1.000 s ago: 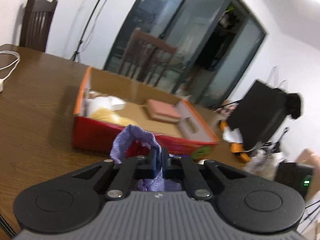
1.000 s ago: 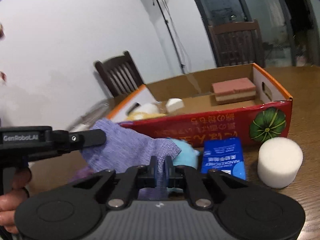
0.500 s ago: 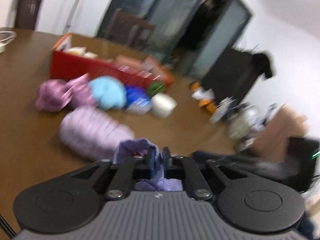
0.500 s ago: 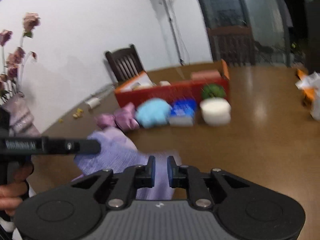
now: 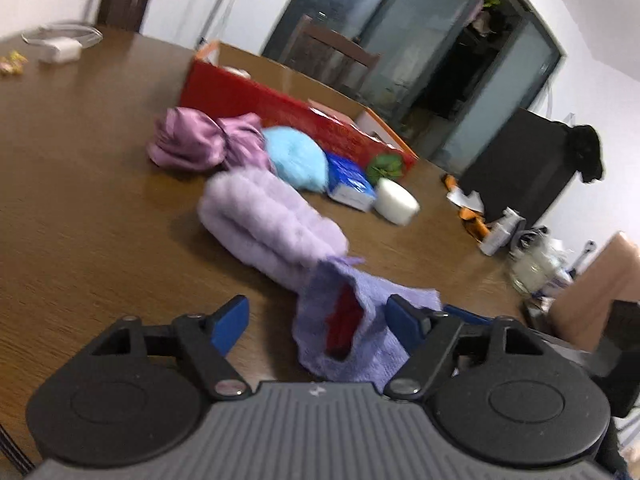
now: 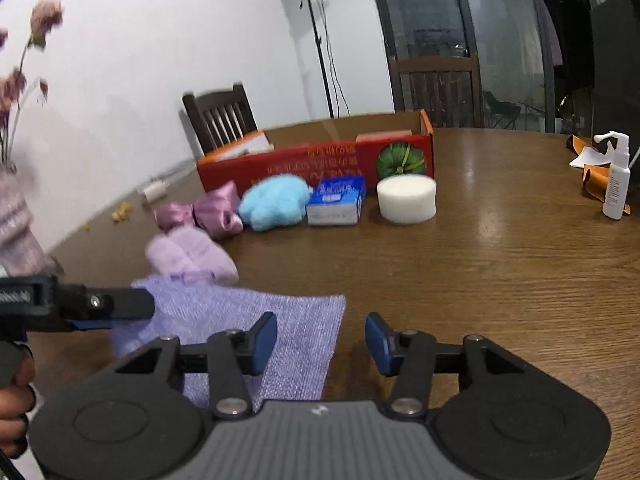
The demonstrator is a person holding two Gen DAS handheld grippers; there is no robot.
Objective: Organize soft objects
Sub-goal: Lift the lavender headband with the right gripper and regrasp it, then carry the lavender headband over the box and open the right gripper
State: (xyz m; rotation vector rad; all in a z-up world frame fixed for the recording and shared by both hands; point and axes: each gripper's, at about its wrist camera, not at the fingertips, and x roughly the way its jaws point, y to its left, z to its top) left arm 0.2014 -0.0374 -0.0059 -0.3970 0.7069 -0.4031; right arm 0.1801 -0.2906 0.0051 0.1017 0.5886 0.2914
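Note:
A lilac knitted cloth lies flat on the wooden table near its front edge; in the left wrist view it bunches up between the fingers. My left gripper is open around it. My right gripper is open, its left finger over the cloth's right edge. A fluffy lilac roll lies just beyond the cloth. Further back, a pink satin bow, a blue fluffy ball, a blue tissue pack and a white sponge cylinder line the red cardboard box.
A white spray bottle and orange paper scraps sit at the table's right. A white charger with cable lies far left. Chairs stand behind the table. A vase of flowers is at the left.
Both grippers pulled back from the box to the table's front and opened, letting go of the lilac cloth, which now lies on the table.

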